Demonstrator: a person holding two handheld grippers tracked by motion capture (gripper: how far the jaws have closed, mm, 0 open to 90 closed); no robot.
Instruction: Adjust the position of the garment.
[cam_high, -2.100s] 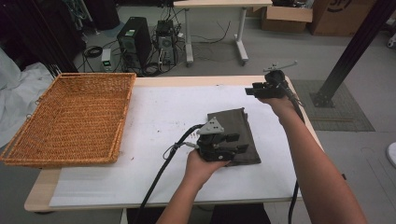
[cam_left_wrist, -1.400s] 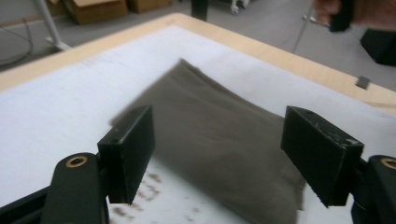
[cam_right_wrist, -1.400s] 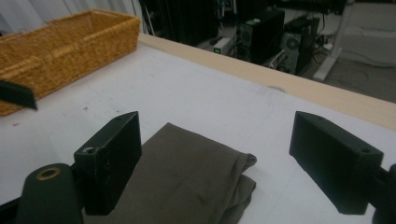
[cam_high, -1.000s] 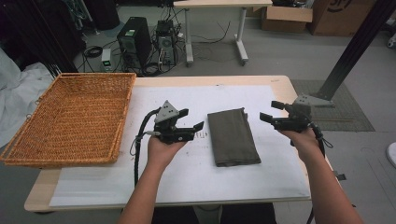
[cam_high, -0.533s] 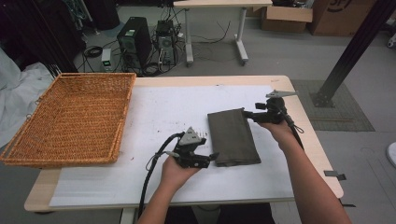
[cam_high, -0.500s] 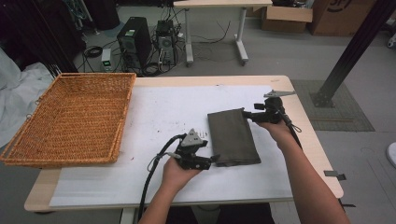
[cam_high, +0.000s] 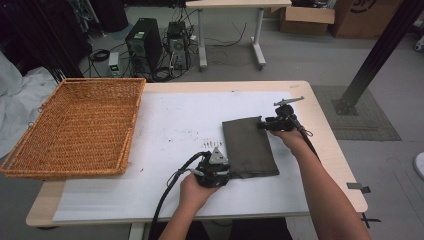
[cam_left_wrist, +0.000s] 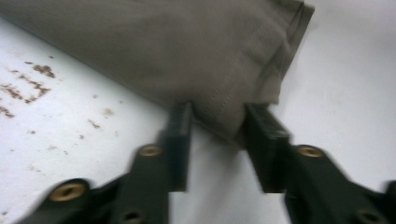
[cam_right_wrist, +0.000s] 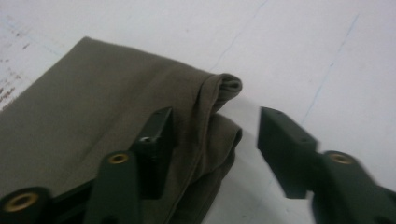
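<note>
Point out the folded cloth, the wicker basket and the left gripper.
folded cloth (cam_high: 248, 146), high view, middle of its top face.
wicker basket (cam_high: 131, 130), high view, right wall.
left gripper (cam_left_wrist: 218, 140), left gripper view, midway between its fingertips.

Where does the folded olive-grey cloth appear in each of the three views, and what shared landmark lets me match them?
High view: the folded cloth lies right of centre on the white table cover.
Left gripper view: it spans the top, one corner between the open jaws of the left gripper.
Right gripper view: it covers the left half, its bunched corner between the open jaws of the right gripper.
Shared landmark: the brown specks on the white cover beside the cloth.
</note>
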